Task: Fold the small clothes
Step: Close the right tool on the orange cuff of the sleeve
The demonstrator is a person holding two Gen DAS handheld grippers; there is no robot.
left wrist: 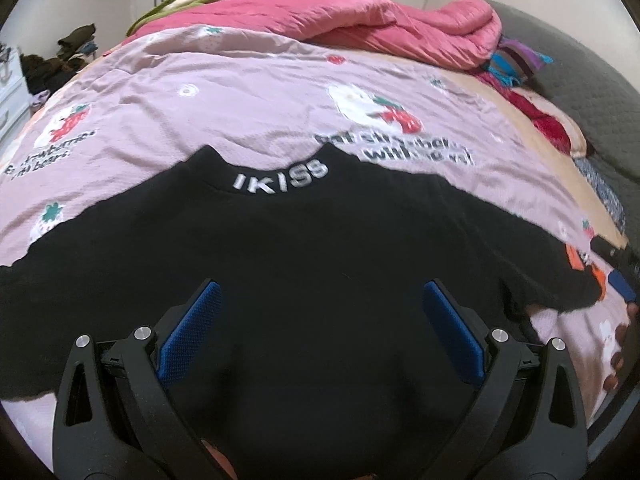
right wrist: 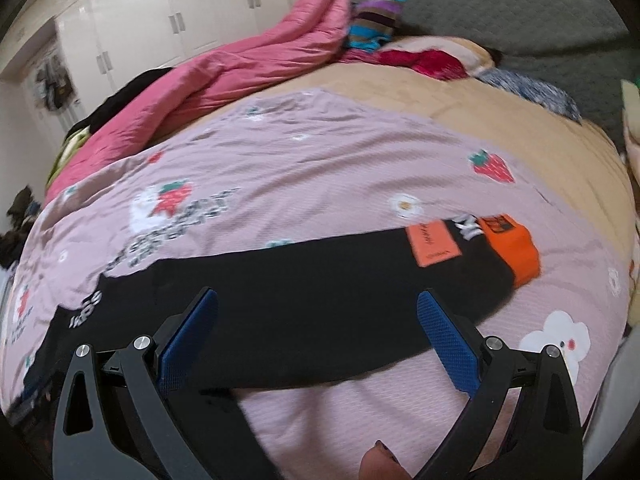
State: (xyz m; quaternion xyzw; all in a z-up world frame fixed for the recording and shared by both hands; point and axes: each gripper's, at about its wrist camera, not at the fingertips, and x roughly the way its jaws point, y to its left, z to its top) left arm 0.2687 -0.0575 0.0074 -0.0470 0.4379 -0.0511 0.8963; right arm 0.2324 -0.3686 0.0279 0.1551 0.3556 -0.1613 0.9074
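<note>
Black top [left wrist: 320,248] flat on strawberry sheet [left wrist: 240,92]; collar reads "IKISS" [left wrist: 281,178].

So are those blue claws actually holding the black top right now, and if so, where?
No, nothing is held. The left gripper hangs open over the black top; the right gripper is open above its sleeve.

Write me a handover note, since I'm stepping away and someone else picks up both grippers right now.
Left gripper: jaws open, holding nothing, over the body of the black long-sleeved top with white IKISS collar lettering.
Right gripper: jaws open, holding nothing, over the top's sleeve with the orange cuff.
The top lies spread flat on the pink strawberry-print bedspread.
Done: laid out. Left: all folds, sleeves first.
</note>
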